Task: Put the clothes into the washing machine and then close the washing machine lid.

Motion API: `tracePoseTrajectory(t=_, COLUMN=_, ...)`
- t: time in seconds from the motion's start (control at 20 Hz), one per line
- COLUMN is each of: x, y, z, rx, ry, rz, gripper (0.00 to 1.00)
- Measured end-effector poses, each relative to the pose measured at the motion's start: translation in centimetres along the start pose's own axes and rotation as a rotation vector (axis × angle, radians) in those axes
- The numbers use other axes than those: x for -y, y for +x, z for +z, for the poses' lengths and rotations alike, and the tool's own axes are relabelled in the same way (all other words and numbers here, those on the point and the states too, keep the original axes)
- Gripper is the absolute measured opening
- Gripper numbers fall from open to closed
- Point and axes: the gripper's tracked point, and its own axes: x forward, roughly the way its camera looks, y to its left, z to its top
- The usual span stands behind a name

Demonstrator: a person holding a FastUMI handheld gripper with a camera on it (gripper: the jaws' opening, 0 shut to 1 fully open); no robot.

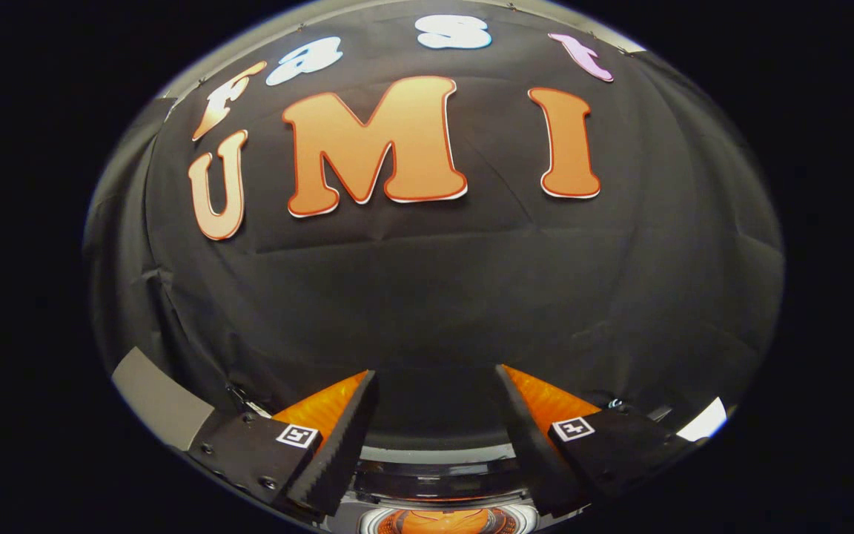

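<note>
While held wide open at the bottom centre of the picture, grasping nothing: gripper (434,371) with both fingers (338,437) set well apart, tips angled slightly outward, nothing pressed by either, just the dark cloth behind the gap. Below and between the fingers, at the very bottom centre, part of the washing machine (438,454): a curved pale rim band just under the gap, then darker curved ridges, then a round opening (445,521) cut off at the lower margin. Inside that opening, something orange, too little of it in view to tell whether cloth or a reflection. Likewise cannot tell how the lid stands. Beyond the fingers, across the middle and top of the picture, the black cloth wall (427,297), creased, hanging down to just behind the machine. At lower left, beside the left finger's mount, a flat grey panel (156,397) slanting away; at lower right, past the right finger's mount, a small bright white patch (705,419). Open room ahead of the fingertips up to the cloth.
</note>
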Motion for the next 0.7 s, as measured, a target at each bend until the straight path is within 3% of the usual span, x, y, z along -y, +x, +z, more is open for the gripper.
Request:
tracePoseTrajectory(t=0.35, x=0.7, y=2.4, z=-2.2, rx=-0.066, ry=0.041, rz=-0.019, gripper=0.99)
tracePoseTrajectory(t=0.6, x=0.4, y=2.0, z=-3.2, rx=-0.069, ry=-0.054, rz=-0.016, gripper=0.96)
tracePoseTrajectory(t=0.7, x=0.4, y=1.9, z=-3.1, rx=-0.067, ry=-0.053, rz=-0.009, gripper=0.99)
